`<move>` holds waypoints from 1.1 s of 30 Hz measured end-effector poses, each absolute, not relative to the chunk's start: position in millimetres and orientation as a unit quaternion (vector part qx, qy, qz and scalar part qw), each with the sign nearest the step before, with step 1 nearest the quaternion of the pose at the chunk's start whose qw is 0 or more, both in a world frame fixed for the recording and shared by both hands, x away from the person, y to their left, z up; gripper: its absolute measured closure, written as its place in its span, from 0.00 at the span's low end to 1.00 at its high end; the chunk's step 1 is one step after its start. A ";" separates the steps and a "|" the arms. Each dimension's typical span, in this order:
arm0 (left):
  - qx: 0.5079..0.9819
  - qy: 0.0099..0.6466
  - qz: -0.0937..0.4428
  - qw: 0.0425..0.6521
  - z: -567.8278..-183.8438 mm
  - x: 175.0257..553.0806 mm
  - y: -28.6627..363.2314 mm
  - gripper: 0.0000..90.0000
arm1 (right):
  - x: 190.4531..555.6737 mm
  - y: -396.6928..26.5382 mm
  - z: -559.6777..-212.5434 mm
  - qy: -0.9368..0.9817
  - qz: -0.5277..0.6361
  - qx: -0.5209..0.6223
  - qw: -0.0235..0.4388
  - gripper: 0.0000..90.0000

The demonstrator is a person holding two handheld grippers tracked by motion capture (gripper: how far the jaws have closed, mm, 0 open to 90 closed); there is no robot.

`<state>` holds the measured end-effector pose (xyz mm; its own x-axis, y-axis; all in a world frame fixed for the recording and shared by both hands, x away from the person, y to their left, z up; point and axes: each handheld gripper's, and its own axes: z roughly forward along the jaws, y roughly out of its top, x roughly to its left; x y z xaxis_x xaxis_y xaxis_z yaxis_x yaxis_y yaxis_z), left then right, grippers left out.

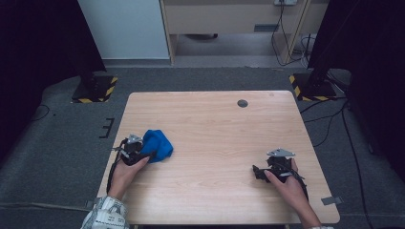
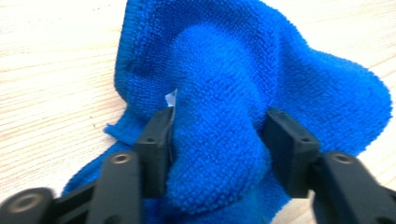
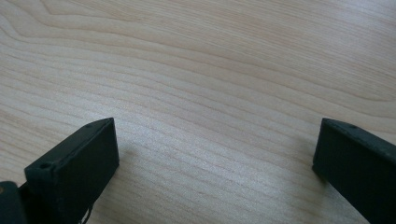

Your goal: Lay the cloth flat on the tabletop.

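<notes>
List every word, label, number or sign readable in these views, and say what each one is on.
No readable text anywhere.
Blue cloth: a small white tag peeks out beside the left gripper, which pinches a fold of the cloth; any print on it is too small to read.
Stand bases: yellow-and-black hazard stripes, no words.

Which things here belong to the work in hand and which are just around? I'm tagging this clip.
In the job:
- crumpled blue microfibre cloth, its raised fold pinched in the left claw
- left claw

Just around:
- right claw, open over bare wood
- light wooden table
- dark round grommet at the table's far edge
</notes>
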<state>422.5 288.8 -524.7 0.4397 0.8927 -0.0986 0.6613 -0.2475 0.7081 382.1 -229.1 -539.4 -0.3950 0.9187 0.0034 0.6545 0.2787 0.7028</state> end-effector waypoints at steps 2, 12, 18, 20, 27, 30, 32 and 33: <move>0.771 0.502 0.156 0.360 -524.2 421.9 289.5 0.62 | 382.1 -229.1 -539.4 0.772 0.318 0.509 0.208 0.01; 0.768 0.502 0.157 0.365 -520.9 421.1 289.1 0.74 | 382.0 -229.0 -539.3 0.772 0.318 0.511 0.207 0.01; 0.764 0.498 0.169 0.372 -516.0 419.6 288.1 0.75 | 382.1 -229.0 -539.3 0.772 0.318 0.510 0.207 0.01; 0.758 0.502 0.170 0.380 -514.0 419.0 290.3 0.75 | 382.1 -229.0 -539.3 0.772 0.318 0.511 0.207 0.01; 0.751 0.504 0.174 0.390 -509.9 417.8 293.2 0.75 | 382.1 -229.0 -539.3 0.772 0.318 0.510 0.207 0.01; 0.749 0.501 0.174 0.396 -507.0 416.9 293.5 0.76 | 382.1 -229.0 -539.3 0.772 0.318 0.511 0.207 0.01; 0.747 0.500 0.175 0.402 -504.1 415.8 293.3 0.76 | 382.1 -229.1 -539.4 0.772 0.318 0.509 0.207 0.01; 0.745 0.499 0.177 0.406 -502.5 415.2 292.8 0.76 | 382.1 -229.1 -539.4 0.772 0.318 0.509 0.207 0.01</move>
